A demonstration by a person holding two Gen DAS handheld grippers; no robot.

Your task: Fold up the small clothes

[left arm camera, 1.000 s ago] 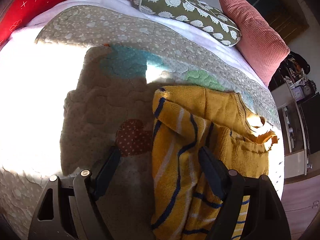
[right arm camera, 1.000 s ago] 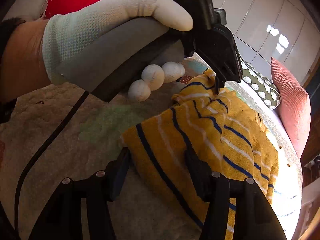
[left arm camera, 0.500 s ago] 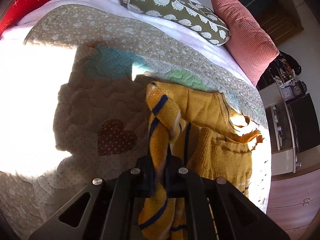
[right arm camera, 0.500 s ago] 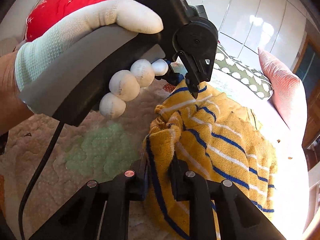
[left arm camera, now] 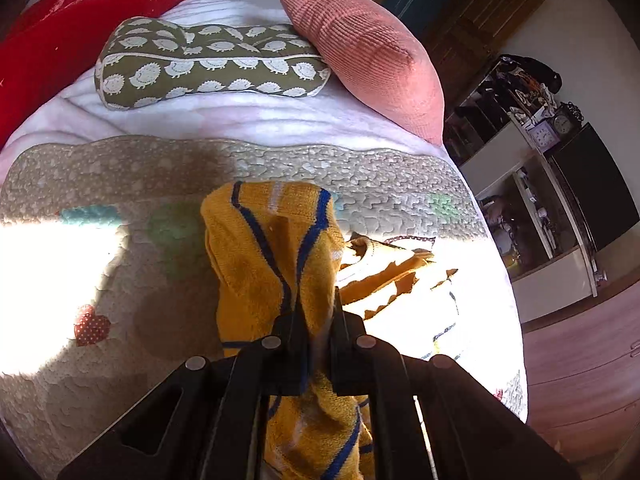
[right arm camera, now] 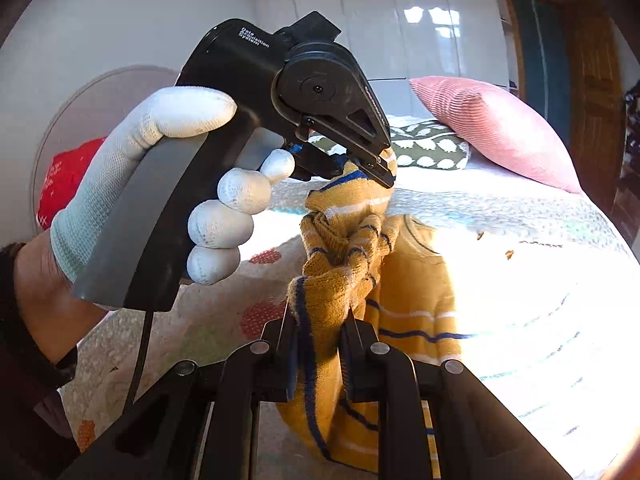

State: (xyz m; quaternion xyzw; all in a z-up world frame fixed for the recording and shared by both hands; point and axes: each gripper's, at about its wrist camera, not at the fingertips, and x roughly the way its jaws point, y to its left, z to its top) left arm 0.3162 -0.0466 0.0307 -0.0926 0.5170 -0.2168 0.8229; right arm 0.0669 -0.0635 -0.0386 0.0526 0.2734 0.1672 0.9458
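The yellow striped sweater is clamped in both the left gripper and right gripper jaws; bunched at twelve o'clock, knit could be creased when laid flat.

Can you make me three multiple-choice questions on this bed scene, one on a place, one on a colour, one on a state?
1. Where is the hedgehog pillow?
A. Between the red pillow and the pink pillow
B. On the floor
C. Under the sweater

2. What colour are the sweater's dark stripes?
A. Green
B. Blue
C. Red

3. How are the left gripper and right gripper?
A. Both open
B. One open
C. Both shut on the sweater

Answers: 1 A, it lies at the head of the bed with one pillow on each side. 2 B, blue lines cross the yellow knit. 3 C, each pair of jaws pinches knit fabric.
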